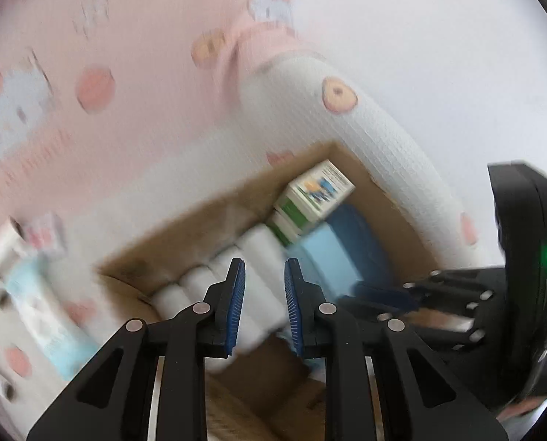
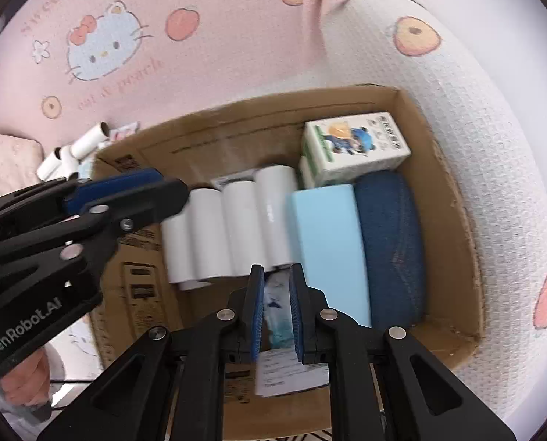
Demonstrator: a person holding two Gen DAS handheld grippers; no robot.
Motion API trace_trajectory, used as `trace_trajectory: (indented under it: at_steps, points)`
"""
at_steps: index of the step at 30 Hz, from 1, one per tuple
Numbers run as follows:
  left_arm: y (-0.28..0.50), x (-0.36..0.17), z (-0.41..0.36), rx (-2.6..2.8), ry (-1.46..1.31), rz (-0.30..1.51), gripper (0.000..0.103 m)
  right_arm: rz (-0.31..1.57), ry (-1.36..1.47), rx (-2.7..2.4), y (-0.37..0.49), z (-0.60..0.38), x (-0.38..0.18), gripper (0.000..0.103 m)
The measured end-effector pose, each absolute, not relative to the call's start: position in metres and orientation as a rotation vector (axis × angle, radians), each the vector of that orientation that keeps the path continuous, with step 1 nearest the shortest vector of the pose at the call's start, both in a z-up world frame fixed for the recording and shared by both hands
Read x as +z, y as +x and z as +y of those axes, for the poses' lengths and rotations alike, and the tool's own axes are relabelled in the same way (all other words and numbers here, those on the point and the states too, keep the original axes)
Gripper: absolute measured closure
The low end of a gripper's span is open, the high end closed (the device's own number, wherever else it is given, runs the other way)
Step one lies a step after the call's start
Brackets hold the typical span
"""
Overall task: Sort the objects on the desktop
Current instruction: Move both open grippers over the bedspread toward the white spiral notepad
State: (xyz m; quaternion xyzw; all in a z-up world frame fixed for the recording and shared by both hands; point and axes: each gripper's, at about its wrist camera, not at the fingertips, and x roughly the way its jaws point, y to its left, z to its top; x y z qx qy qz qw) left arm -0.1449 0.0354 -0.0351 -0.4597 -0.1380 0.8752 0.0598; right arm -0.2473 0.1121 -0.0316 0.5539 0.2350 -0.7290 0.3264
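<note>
Cardboard box [image 2: 439, 169] sat on pink cloth [image 2: 200, 73]; 3 white rolls [image 2: 233, 228] lay inside. Left gripper [image 1: 264, 294] hung parted, empty, above rolls. Right gripper [image 2: 276, 308] pinched printed packet [image 2: 279, 305] inside box.

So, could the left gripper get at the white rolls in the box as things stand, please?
Probably yes. The left gripper is empty, its fingers apart, right above the white rolls, which lie uncovered in the open box. The right gripper, holding a packet, is off to the side.
</note>
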Motion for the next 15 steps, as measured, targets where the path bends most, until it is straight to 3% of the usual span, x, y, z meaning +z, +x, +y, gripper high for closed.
trace_trajectory:
  at_steps: [4, 6, 9, 15]
  points:
    - [-0.129, -0.017, 0.011, 2.904, -1.219, -0.268, 0.080, 0.565, 1.409, -1.918, -0.237, 0.109, -0.022, 0.093]
    - [-0.119, -0.017, 0.001, 2.926, -1.163, -0.285, 0.081, 0.542, 1.400, -1.924, -0.233, 0.109, -0.019, 0.093]
    - [-0.098, -0.016, -0.019, 2.929, -1.126, -0.350, 0.092, 0.504, 1.386, -1.945, -0.230, 0.111, -0.012, 0.093]
    - [-0.061, -0.031, -0.054, 2.975, -1.160, -0.421, 0.093, 0.413, 1.325, -2.031, -0.214, 0.114, -0.006, 0.093]
